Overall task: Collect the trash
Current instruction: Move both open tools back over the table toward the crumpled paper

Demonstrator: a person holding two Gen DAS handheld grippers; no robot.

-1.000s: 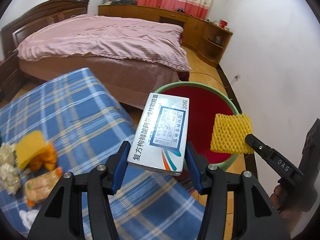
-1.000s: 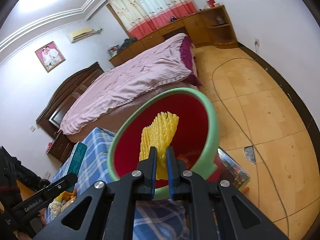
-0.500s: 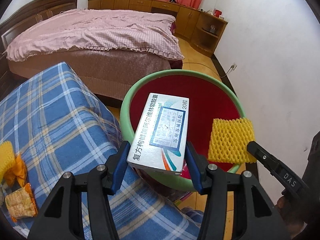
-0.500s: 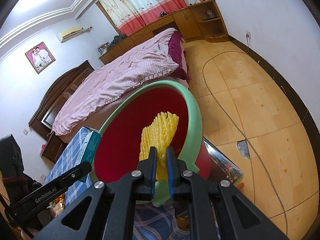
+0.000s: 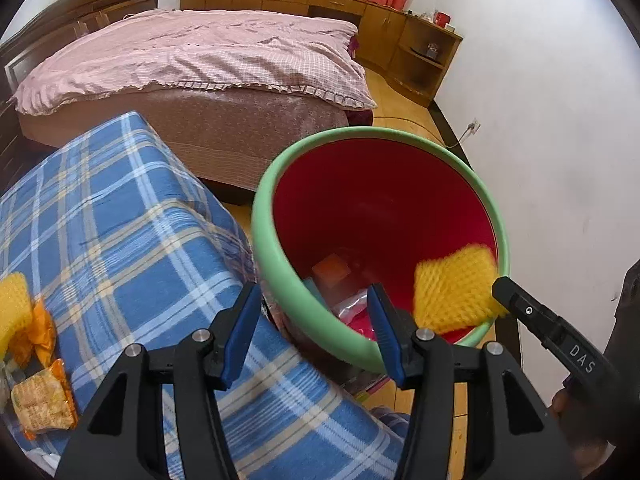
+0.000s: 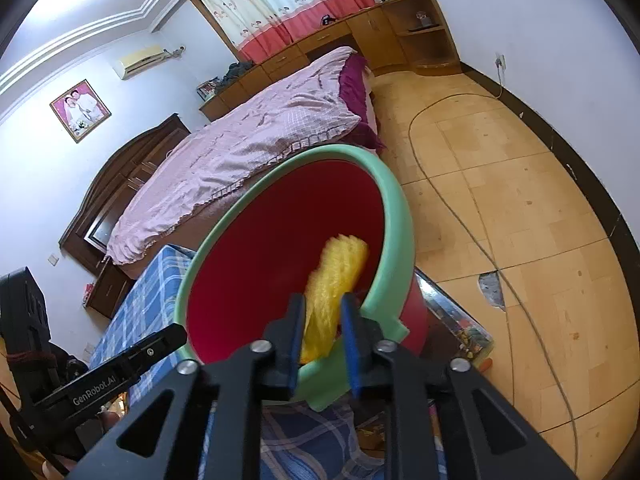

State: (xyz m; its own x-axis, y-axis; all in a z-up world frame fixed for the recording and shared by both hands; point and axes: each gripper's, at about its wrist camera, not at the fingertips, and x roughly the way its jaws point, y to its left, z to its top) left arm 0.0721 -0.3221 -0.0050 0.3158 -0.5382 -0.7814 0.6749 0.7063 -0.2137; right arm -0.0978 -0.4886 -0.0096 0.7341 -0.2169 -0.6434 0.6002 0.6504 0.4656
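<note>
Far left on the blue plaid blanket (image 5: 120,248), near its left edge, more trash is seen waiting: a yellow foam net (image 5: 12,304) and a snack packet (image 5: 40,404) just below it. Next along, the left tongs (image 5: 312,328) are held spread and empty right at the near rim of the bin (image 5: 276,280), with nothing between the blue pads; the spot over the rim suggests a drop point, and a box (image 5: 332,268) is seen lying at the bottom among wrappers. Further right, a second foam net (image 6: 336,284) is caught blurred inside the bin's red wall, between the pads of the right tongs (image 6: 322,332). Those jaws have just been opening, a gap shows beside the foam, so it is judged released and falling. The bin is parked against the blanket's edge, presumably so that trash can be dropped in with a short reach.
</note>
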